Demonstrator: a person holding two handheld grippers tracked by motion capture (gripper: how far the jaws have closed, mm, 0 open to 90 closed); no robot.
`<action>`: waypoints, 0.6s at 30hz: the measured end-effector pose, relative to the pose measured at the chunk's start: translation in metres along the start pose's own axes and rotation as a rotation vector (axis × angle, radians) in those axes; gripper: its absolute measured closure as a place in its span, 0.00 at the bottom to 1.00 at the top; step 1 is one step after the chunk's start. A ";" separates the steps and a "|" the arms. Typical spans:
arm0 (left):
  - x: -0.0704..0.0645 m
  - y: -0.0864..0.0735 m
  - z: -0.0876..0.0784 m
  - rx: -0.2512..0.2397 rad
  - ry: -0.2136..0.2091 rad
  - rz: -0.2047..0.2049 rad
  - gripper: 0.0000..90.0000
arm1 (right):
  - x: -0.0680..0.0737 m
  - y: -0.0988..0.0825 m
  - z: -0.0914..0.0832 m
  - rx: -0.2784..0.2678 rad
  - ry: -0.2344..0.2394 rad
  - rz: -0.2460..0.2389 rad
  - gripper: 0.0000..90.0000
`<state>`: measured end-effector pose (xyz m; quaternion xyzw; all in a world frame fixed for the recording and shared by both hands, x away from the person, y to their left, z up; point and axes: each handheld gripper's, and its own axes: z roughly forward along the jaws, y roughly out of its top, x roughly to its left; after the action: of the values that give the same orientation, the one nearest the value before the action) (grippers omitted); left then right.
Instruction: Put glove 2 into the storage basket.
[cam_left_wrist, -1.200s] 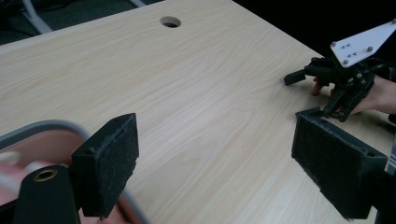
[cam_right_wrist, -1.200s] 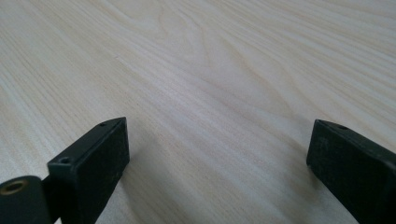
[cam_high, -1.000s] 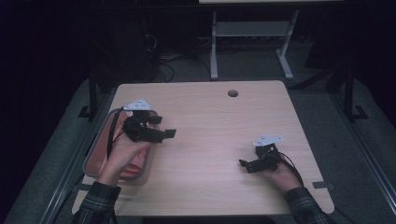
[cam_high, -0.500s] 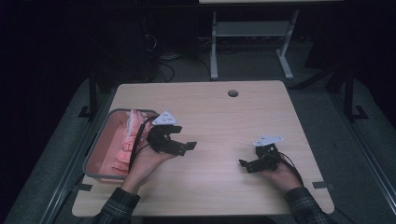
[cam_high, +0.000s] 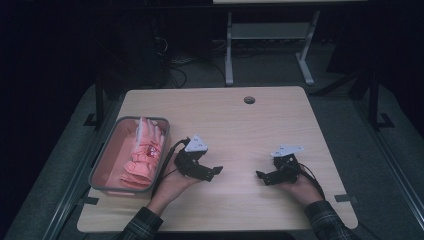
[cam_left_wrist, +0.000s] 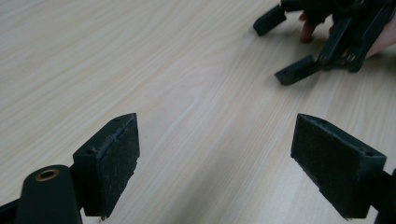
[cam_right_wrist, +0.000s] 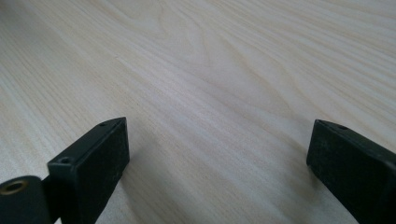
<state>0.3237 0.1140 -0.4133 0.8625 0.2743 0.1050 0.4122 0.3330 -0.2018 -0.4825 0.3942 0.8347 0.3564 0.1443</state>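
My left gripper (cam_high: 214, 170) and right gripper (cam_high: 260, 175) rest wide open, empty, ready; gloves (cam_high: 143, 159) binned at nine o'clock.

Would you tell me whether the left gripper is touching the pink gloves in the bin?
Apart: the high view shows the left gripper over bare table, right of the bin holding the gloves.

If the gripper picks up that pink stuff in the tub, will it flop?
Probably yes. The pink cloth lies crumpled in folds in the grey tub, so it looks soft and would likely droop and hang. It seems light for its size. It shouldn't roll, but a loose fold might slip from the jaws.
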 end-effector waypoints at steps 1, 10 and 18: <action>-0.001 -0.003 0.004 -0.001 -0.003 -0.002 0.16 | 0.000 0.000 0.000 0.000 0.000 0.000 0.06; -0.007 -0.019 0.030 0.047 -0.016 0.024 0.16 | 0.000 0.000 0.000 0.000 0.000 0.000 0.06; -0.008 -0.028 0.043 0.090 -0.024 0.023 0.16 | 0.000 0.000 0.000 0.000 0.000 0.000 0.06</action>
<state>0.3242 0.0958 -0.4623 0.8845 0.2636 0.0869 0.3751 0.3330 -0.2017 -0.4825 0.3944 0.8347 0.3563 0.1442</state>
